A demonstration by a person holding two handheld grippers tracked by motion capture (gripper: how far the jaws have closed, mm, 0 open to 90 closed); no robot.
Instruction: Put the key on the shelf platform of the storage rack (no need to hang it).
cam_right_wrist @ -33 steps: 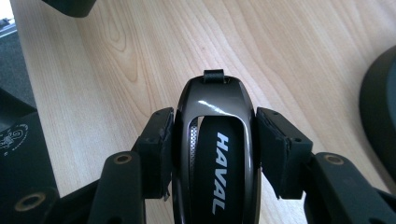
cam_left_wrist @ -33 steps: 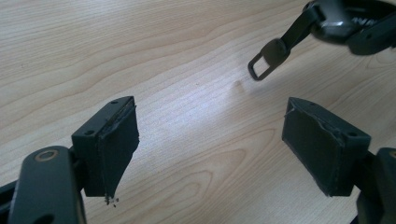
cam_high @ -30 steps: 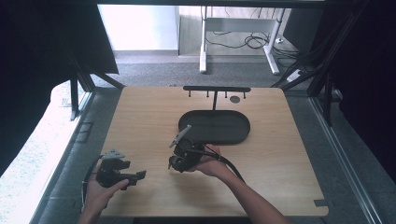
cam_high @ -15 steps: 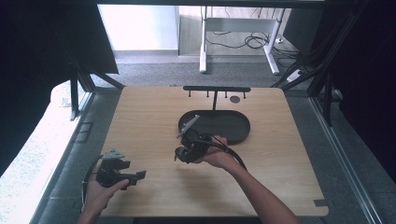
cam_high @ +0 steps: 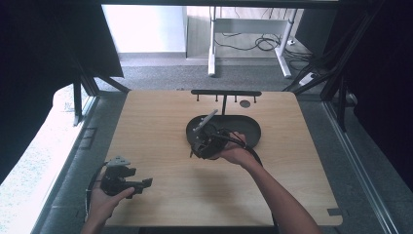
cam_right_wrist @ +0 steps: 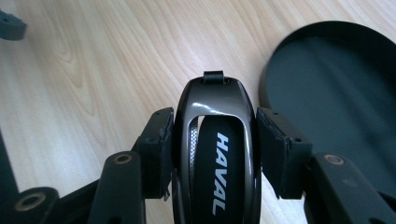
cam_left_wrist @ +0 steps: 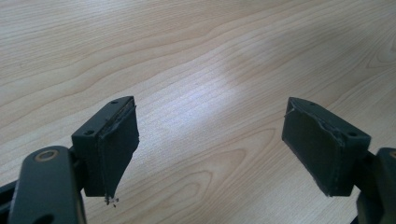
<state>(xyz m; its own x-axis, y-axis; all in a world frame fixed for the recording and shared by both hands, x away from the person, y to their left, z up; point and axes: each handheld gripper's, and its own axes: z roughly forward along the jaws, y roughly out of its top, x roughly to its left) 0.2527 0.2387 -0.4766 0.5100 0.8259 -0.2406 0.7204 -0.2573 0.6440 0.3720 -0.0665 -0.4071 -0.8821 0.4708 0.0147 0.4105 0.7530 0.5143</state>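
Observation:
A glossy black car key fob point(cam_right_wrist: 215, 149) marked HAVAL sits between the pads of my right gripper point(cam_right_wrist: 212, 149), which is shut on its two sides. In the high view that right gripper point(cam_high: 207, 141) hovers at the left rim of the black oval tray point(cam_high: 248, 129) in the middle of the table. My left gripper point(cam_high: 141, 184) rests near the table's front left corner, held in a hand. Its jaws stand wide open over bare wood, left gripper point(cam_left_wrist: 210, 149) with nothing between the pads.
A black rack with small hooks point(cam_high: 225, 92) stands at the table's far edge behind the tray, with a round dark spot point(cam_high: 245, 103) beside its post. A dark object point(cam_right_wrist: 10, 24) lies at the top left of the right gripper view.
My right gripper has carried the key fob away from the front and to the right, up to the tray's left rim. The left gripper has stayed where it was.

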